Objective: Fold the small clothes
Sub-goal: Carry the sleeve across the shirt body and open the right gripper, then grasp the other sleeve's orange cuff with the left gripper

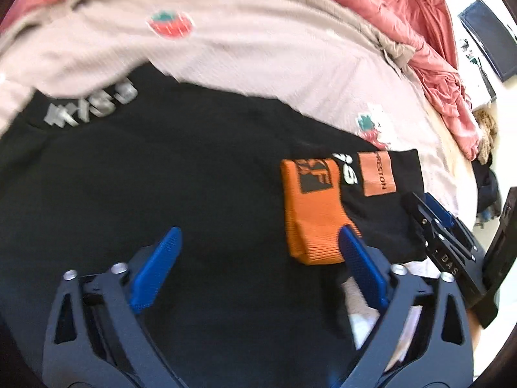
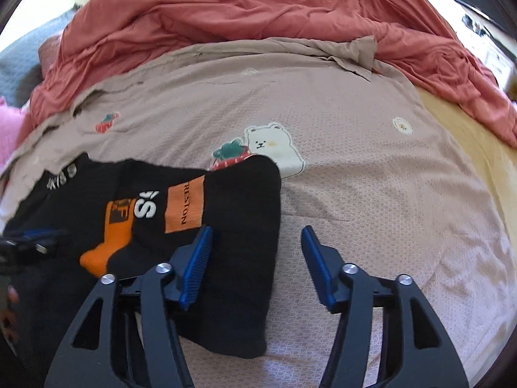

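**Black garment partly folded on bed, both tools empty**

Left wrist view: left hand-held gripper point(image 1: 260, 242) has its jaws wide apart, nothing between them, hovering over the black garment point(image 1: 145, 194) spread on the bed sheet point(image 1: 258, 64). The orange patch point(image 1: 313, 207) sits by the right finger. The right hand-held gripper point(image 1: 420, 213) shows at the frame edge. The garment looks flattened, with the fold likely unfinished.

Right wrist view: right hand-held gripper point(image 2: 257, 236) has its jaws apart, straddling the garment's right edge, with no cloth pinched. The bear print point(image 2: 274, 148) on the sheet is partly covered by the cloth. The red duvet point(image 2: 242, 9) is bunched behind, well apart and not blocking. Remaining folds are probably still to do.
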A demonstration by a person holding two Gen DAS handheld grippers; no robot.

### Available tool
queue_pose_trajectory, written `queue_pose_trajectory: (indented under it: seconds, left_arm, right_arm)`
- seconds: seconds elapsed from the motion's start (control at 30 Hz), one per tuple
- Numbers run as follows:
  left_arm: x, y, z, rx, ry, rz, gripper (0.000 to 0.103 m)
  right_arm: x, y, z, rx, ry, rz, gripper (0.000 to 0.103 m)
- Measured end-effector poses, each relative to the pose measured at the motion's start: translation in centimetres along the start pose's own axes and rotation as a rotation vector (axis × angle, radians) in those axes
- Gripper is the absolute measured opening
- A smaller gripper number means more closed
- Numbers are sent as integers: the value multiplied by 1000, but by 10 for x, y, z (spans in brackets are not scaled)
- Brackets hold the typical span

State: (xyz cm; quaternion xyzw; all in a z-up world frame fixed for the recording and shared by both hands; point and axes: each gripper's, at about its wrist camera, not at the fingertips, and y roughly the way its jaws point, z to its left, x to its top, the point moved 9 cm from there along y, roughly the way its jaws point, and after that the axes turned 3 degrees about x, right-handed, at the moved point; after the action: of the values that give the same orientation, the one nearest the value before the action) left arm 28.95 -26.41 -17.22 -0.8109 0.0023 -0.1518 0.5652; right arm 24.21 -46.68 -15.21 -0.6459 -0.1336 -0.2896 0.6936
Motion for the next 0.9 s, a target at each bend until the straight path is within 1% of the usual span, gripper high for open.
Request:
queue_pose_trajectory:
  seconds: [0.03, 0.07, 0.17, 0.23, 0.27, 0.33, 0.4, 0.43, 0.47, 0.5, 0.53, 0.6, 0.63, 0.77, 0.87, 0.9]
  left_arm:
    - [-2, 7, -5, -38, -21, 24, 77]
    - [-3, 11, -6, -55, -40, 36, 74]
    - [-4, 19, -10, -63, -68, 41, 61]
    - [-5, 22, -13, -90, -92, 42, 50]
    - [-4, 20, -15, -101, -98, 42, 47]
    - [-4, 18, -23, -161, -123, 45, 35]
    - [-6, 16, -32, -205, -134, 51, 34]
    - [-6, 17, -35, -206, -126, 52, 34]
    - [-7, 18, -37, -210, -116, 54, 32]
    - [-7, 20, -39, -217, -111, 56, 16]
    - [-7, 20, -40, -237, -114, 52, 9]
    - [-5, 18, -42, -258, -113, 38, 6]
    - [-3, 13, -42, -262, -101, 16, 5]
    - [9, -13, -34, -248, -61, -65, 4]
    - [21, -43, -14, -205, -36, -148, 4]
    - [24, -55, -3, -180, -28, -180, 4]
  right_arm:
    - [2, -4, -3, -5, 11, -19, 59]
    - [6, -8, -5, -7, 16, -36, 60]
    - [15, -17, -10, -20, 39, -76, 62]
    - [18, -22, -15, -23, 60, -94, 62]
    - [19, -23, -18, -24, 68, -102, 62]
    - [20, -25, -20, -26, 81, -110, 62]
    - [22, -24, -21, -27, 84, -111, 62]
    - [22, -24, -20, -26, 82, -112, 62]
    - [22, -25, -21, -26, 79, -112, 62]
    - [22, -24, -19, -22, 74, -109, 62]
    - [22, -23, -17, -16, 65, -107, 62]
    - [22, -21, -15, -25, 55, -104, 62]
    - [22, -20, -13, -21, 52, -101, 62]
    - [22, -18, -9, -9, 47, -101, 62]
    - [24, -19, 8, 48, 33, -112, 62]
    - [24, -19, 14, 67, 26, -114, 62]
